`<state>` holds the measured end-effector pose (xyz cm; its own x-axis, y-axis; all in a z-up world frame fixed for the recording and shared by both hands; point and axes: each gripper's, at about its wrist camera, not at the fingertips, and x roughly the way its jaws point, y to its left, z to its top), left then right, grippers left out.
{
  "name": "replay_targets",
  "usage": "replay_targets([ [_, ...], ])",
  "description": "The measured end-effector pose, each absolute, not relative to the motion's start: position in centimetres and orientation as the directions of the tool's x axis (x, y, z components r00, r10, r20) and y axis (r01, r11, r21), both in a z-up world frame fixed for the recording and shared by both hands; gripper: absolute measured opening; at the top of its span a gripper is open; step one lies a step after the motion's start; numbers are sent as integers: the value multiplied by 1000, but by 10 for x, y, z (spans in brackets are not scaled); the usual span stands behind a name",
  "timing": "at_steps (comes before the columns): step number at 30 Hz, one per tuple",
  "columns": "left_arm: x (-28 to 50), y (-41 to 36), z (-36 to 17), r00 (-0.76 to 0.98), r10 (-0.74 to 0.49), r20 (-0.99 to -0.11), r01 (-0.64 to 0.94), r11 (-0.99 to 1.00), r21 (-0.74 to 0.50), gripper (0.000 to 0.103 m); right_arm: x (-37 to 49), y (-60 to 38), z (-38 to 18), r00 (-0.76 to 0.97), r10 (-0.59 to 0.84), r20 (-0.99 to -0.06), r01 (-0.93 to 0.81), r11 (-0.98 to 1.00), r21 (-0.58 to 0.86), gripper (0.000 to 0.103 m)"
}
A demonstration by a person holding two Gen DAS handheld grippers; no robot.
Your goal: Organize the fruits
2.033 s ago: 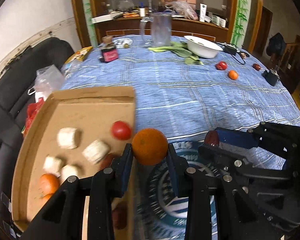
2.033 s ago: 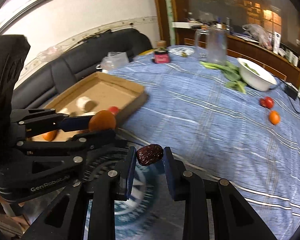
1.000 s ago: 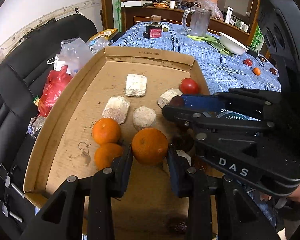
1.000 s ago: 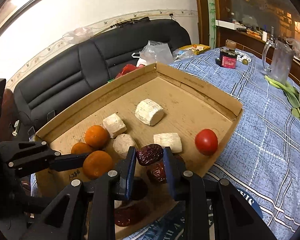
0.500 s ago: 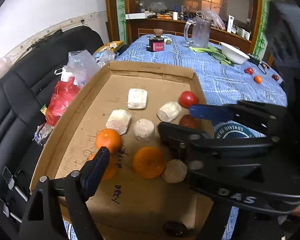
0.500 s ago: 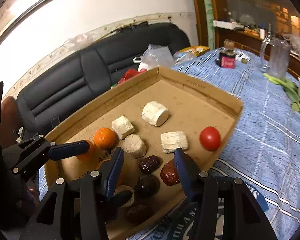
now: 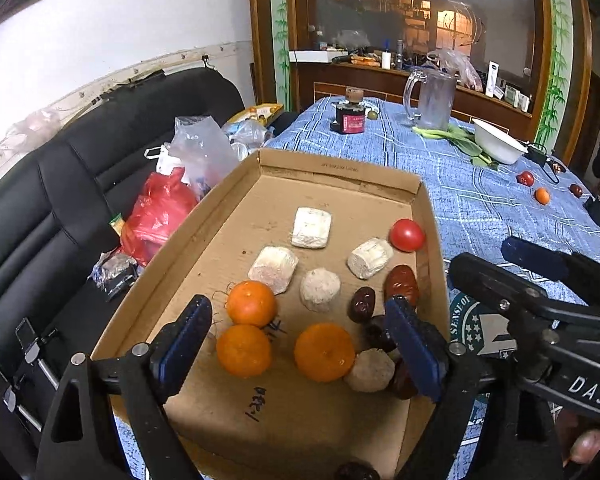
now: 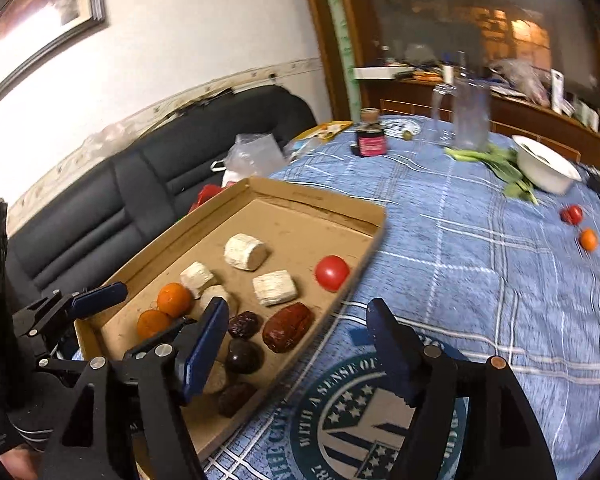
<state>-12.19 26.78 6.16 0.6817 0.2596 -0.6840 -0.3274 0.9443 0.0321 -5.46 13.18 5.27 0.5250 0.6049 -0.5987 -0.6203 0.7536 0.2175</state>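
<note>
My cardboard tray [image 7: 340, 174] sits at the corner of the bench [image 7: 480, 200], on its blue checked cloth. Inside it lie three oranges: two touching each other near my left tool [image 7: 300, 344], and a third orange [image 7: 325, 352] just beside them, resting against a pale round lump [image 7: 369, 371]. Further in are four pale chunks [image 7: 311, 227] and one tomato [image 7: 407, 234] near the tray's right wall. A cluster of dark red dates [image 8: 287, 327] lies along that same wall, close to the near end.

Out on the cloth, well apart from the tray, stand a white bowl [image 8: 548, 170] with greens beside it, a glass jug [image 7: 434, 98] and a small dark jar [image 7: 350, 116]. Another tomato [image 8: 572, 214] and a small orange [image 8: 588, 239] lie loose near the far edge.

A second ago my left tool gripped the third orange and my right tool [image 8: 296, 332] gripped a date; both fruits now lie in the tray. Both tools' jaws have just been opening and now stand wide, pressing on nothing. My right tool has drawn back over the tray's edge.
</note>
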Motion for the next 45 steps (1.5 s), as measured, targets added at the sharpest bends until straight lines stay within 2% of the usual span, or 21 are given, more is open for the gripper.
replay_targets([
  [11, -121, 271, 59, 681, 272, -680, -346, 938, 29, 88, -56, 115, 51, 563, 576, -593, -570, 790, 227, 78],
  [45, -121, 273, 62, 689, 273, -671, -353, 935, 17, 88, -57, 118, 44, 537, 573, -619, -588, 781, 214, 79],
])
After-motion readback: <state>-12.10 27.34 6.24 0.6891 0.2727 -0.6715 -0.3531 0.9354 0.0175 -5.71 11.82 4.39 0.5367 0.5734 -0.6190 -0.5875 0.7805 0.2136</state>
